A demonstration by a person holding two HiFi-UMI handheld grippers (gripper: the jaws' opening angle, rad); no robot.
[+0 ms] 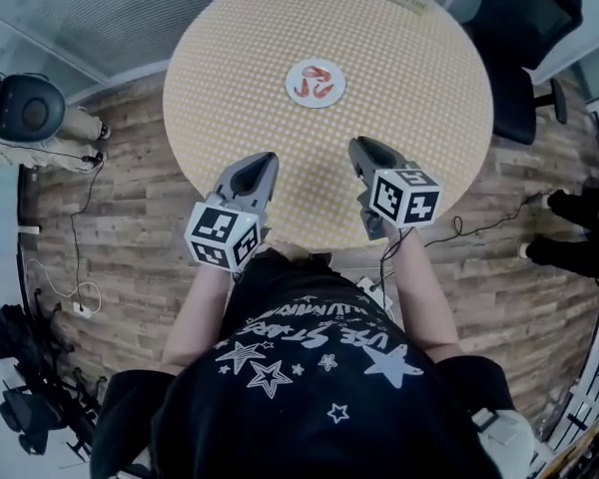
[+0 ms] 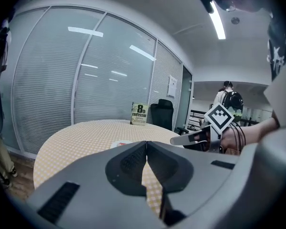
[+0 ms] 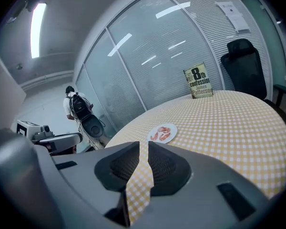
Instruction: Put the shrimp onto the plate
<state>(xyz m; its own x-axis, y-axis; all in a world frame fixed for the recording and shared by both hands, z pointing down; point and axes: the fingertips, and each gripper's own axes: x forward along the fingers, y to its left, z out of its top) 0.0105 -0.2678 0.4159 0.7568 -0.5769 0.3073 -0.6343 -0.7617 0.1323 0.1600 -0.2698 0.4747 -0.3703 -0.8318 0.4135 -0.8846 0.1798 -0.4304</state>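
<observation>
Well beyond right claw (image 1: 365, 149): shrimp (image 1: 314, 83)

My left gripper (image 2: 146, 144) has its dark grey plastic jaws pressed tip to tip, nothing between them. Beyond spreads a round table in yellow-and-white checked cloth (image 2: 76, 136), the rim of a white plate (image 2: 118, 144) just past my tips. A yellow-green "8th confession" book (image 2: 139, 113) stands upright at the far edge, a black office chair (image 2: 162, 114) behind it.
</observation>
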